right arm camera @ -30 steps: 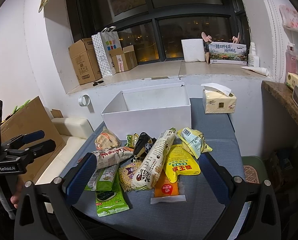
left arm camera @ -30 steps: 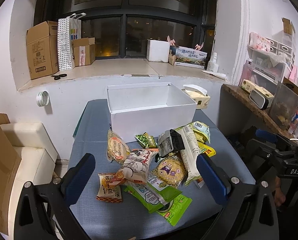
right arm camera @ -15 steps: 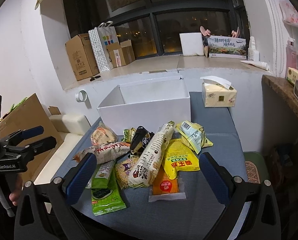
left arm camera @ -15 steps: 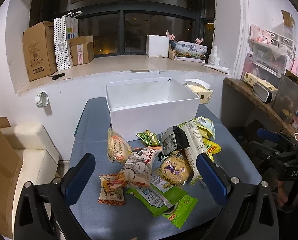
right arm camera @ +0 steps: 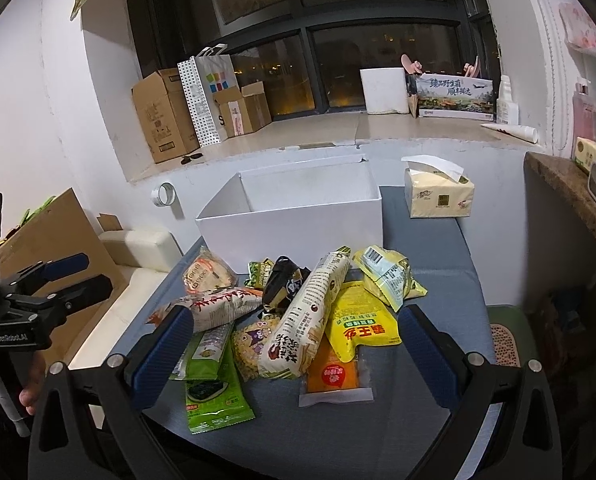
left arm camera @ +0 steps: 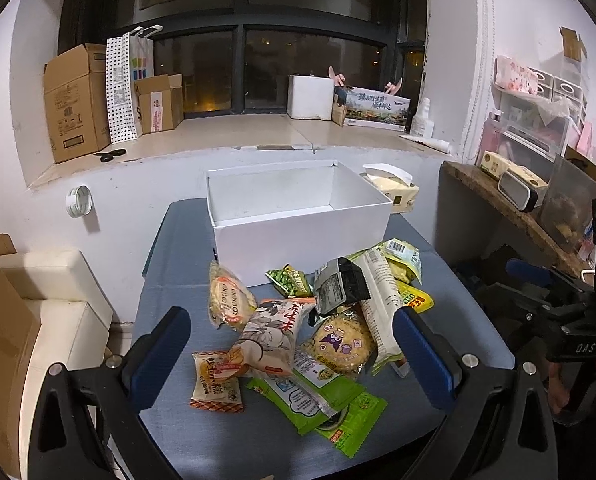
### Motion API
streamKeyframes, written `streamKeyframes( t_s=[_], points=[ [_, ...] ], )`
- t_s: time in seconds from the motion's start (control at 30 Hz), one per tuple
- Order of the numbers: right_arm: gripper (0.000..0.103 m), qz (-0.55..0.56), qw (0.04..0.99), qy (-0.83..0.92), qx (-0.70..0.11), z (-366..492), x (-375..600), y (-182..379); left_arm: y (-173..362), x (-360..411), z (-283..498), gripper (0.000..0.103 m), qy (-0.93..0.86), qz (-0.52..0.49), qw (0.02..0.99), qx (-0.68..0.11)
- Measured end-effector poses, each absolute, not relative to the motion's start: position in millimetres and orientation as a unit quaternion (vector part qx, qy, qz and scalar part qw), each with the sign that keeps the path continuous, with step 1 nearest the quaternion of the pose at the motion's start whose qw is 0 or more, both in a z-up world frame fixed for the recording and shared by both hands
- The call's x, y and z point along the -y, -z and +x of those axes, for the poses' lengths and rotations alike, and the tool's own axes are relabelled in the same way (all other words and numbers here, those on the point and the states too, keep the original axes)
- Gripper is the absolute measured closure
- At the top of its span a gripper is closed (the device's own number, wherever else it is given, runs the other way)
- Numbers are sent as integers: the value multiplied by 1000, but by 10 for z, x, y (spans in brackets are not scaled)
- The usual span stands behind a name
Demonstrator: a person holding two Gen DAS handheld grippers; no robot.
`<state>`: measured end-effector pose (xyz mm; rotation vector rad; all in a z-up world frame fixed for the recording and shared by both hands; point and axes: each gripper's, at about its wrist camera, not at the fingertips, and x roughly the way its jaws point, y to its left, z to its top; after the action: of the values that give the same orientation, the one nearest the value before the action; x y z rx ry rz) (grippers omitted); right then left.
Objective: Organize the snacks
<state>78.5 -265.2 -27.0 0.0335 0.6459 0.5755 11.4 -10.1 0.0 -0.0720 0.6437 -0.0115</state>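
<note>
A pile of snack packets lies on the grey-blue table [left arm camera: 178, 264] in front of an empty white box [left arm camera: 298, 216]. In the left wrist view the pile holds a white rice-cracker bag [left arm camera: 274, 330], a small orange packet [left arm camera: 217, 380], a round cookie pack [left arm camera: 339, 344], a black packet [left arm camera: 337, 284] and green packets [left arm camera: 317, 396]. The right wrist view shows the white box [right arm camera: 294, 220], a long white bag [right arm camera: 309, 316], a yellow pouch [right arm camera: 359, 326], an orange sachet [right arm camera: 333, 376] and a green seaweed pack [right arm camera: 212, 394]. My left gripper [left arm camera: 290, 356] and right gripper [right arm camera: 294, 356] are both open and empty, hovering over the near edge of the pile.
A tissue box [right arm camera: 437, 198] stands at the table's back right, next to the white box. A cream sofa [left arm camera: 58, 300] is left of the table. A wooden shelf [left arm camera: 497, 196] with boxes is on the right. Cardboard boxes [left arm camera: 78, 100] stand on the windowsill.
Both grippers have moved slightly forward and down toward the snack pile. Nothing on the table has moved.
</note>
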Motion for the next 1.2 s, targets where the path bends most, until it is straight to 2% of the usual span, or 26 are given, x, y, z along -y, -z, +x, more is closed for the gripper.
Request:
streamKeyframes(
  t_s=[0.53,0.77,1.1,1.13,1.2],
  points=[
    [0,56,875,-320,-360,914,2614,421,-2,-31,90,0,-11,-56,950,-307],
    [0,9,876,-275,-397,1223,2394,587,34,-126,80,0,-9,-73,949,-308],
    [0,-50,845,-266,-461,1869,1873,1139,99,-314,3,0,-48,-73,958,-274],
    [3,-54,841,-264,-469,1900,1847,1197,106,-333,4,0,-46,-74,958,-273],
    [24,-63,833,-257,-486,1946,1795,1323,136,-347,-1,0,-48,-69,959,-269]
  ],
)
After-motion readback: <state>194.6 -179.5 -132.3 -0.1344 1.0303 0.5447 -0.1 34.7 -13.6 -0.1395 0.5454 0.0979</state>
